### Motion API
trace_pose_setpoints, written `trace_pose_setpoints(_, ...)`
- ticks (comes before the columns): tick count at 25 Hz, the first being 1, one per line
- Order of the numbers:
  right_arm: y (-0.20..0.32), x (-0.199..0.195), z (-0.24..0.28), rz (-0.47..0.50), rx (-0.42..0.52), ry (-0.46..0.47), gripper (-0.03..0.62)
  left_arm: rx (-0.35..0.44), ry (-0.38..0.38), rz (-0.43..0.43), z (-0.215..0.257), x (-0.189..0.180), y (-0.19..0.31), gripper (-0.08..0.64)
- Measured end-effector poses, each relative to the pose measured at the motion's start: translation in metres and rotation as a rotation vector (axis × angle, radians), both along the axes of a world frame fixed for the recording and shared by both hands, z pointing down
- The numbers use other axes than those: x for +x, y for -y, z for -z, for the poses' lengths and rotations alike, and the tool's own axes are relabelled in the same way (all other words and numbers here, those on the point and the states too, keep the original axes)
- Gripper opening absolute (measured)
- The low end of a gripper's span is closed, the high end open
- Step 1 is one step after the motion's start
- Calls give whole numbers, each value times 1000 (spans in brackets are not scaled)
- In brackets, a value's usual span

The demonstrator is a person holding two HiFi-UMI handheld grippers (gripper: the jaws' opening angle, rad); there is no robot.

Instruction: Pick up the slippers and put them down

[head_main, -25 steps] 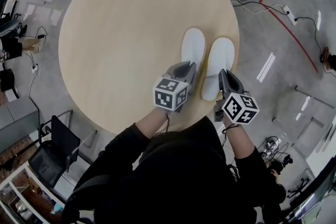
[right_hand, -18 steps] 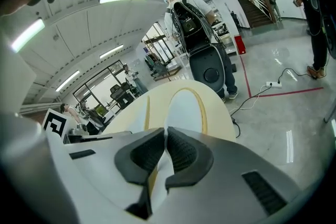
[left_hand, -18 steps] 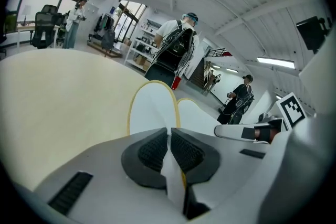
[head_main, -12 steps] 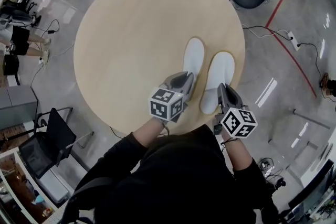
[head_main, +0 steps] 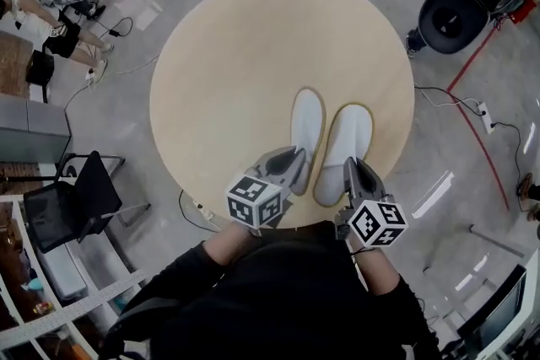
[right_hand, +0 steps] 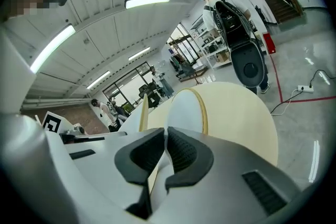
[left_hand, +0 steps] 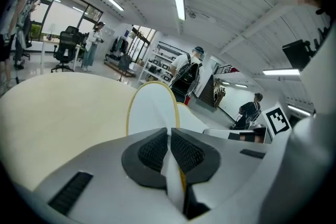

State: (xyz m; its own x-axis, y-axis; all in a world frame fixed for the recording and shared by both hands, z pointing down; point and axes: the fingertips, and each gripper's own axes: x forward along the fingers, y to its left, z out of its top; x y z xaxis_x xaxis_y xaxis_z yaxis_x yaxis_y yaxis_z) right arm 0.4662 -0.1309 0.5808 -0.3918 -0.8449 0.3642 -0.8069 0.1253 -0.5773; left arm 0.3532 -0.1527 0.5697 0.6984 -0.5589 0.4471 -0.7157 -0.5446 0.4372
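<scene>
I see the left hand-held gripper (head_main: 294, 162) pinching the left slipper (head_main: 307, 124) and the right hand-held gripper (head_main: 353, 170) pinching the right slipper (head_main: 348, 143). Both heels are hidden, toes toward twelve o'clock.

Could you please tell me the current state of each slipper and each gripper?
Left slipper: pinched at its heel end, toe pointing away over the table.
Right slipper: pinched at its heel end, alongside the left slipper.
Left gripper: shut on the left slipper.
Right gripper: shut on the right slipper.
</scene>
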Motion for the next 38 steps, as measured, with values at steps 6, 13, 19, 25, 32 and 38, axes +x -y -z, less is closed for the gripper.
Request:
trace_pose_setpoints(6,5,-47,29,63,63,-27,26,39,-36,60,24,-54,-15,31)
trace_pose_setpoints(13,2,-108,72,76,139,-72,26,140,-89,19,66,-106,-17,31)
trace_pose_setpoints(19,-7,-148,116,70,203,-152,26,196,-141,-42,111,-145,-31,31)
trace_pose_setpoints(25,-10,-178,156,26,286,-211,26,238,-166,-72,131,-187,-41,31)
trace_pose_setpoints(32,-10,-224,167,43,284,-209,26,269,-170,-79,144,-228,-38,31)
trace_pose_setpoints(38,-11,-258,171,121,290,-210,26,301,-184,2,157,-251,-34,31)
